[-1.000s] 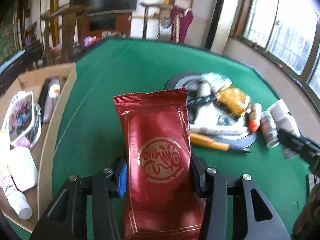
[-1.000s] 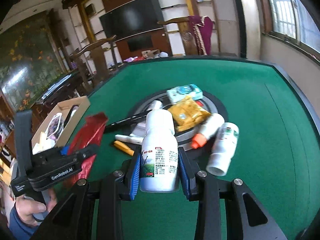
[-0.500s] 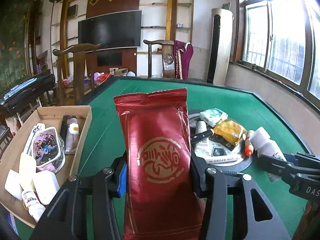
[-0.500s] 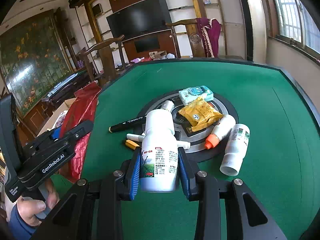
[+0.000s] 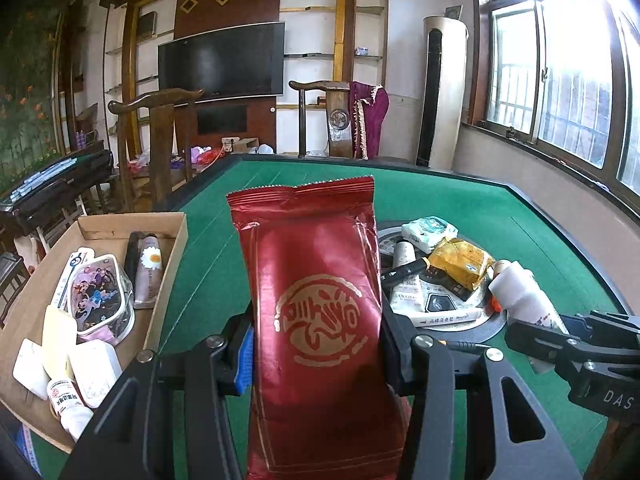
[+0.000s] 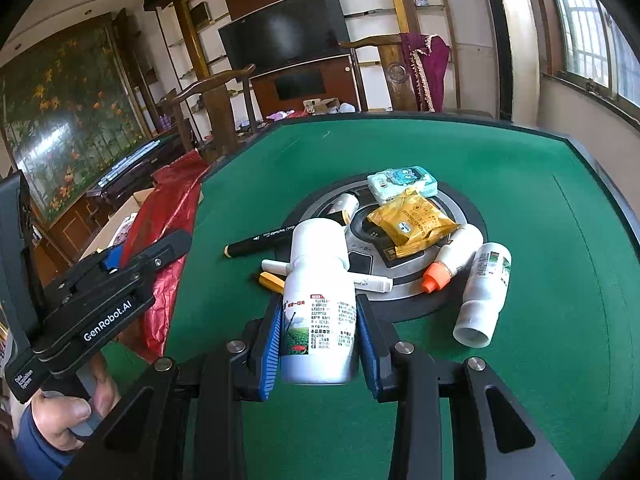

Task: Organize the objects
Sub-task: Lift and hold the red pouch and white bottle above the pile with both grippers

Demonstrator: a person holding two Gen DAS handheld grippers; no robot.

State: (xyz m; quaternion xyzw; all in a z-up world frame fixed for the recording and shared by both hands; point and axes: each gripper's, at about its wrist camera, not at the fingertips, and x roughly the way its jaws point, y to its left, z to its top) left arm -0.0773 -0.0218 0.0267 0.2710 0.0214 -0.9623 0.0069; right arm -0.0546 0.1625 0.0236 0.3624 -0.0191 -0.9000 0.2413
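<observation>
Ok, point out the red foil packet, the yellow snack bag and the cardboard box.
red foil packet (image 5: pixel 320 320): left wrist view, on its gold emblem.
yellow snack bag (image 6: pixel 414 220): right wrist view, on its printed front.
cardboard box (image 5: pixel 170 264): left wrist view, on its right wall.

This place is a living room of a home, furnished in a traditional style. A large dark television (image 5: pixel 221 62) hangs on a wood-panelled wall between white shelves, carved wooden chairs (image 5: pixel 154 144) stand behind the green felt desk (image 5: pixel 440 200), and a purple cloth (image 5: pixel 368 120) hangs over one chair back. A tall standing air conditioner (image 5: pixel 442 92) is in the corner beside wide windows (image 5: pixel 560 80), a big flower painting (image 6: pixel 76 120) covers the left wall, and household things such as a cardboard box (image 5: pixel 168 264) of toiletries lie on the desk.
</observation>
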